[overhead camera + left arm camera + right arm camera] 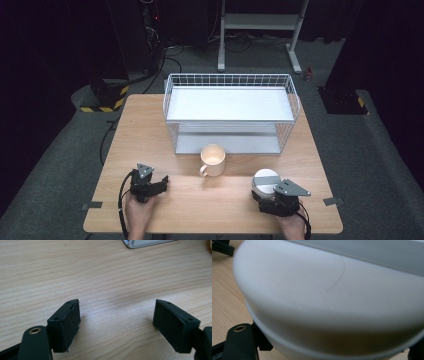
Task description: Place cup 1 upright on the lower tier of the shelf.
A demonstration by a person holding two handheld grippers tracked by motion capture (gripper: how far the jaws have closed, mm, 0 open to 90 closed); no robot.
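Jaws of right gripper (266, 192) are straddling white round container (265, 183), pad contact unclear; left gripper (161, 183) is gaping empty, well left of it.

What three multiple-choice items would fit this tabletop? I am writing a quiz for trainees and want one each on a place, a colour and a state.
1. Where on the table does the mug stand?
A. at the near left corner
B. just in front of the wire basket
C. inside that basket

2. What colour is the mug?
A. cream
B. red
C. black

3. How do the jaws of the left gripper stand?
A. shut on the mug's handle
B. shut tight with nothing between them
C. apart over bare wood

Key: 1 B, since the high view shows the mug on the wood at the basket's open front. 2 A, since its wall and handle are pale cream. 3 C, since the left gripper view shows only wood grain between the two black jaws.
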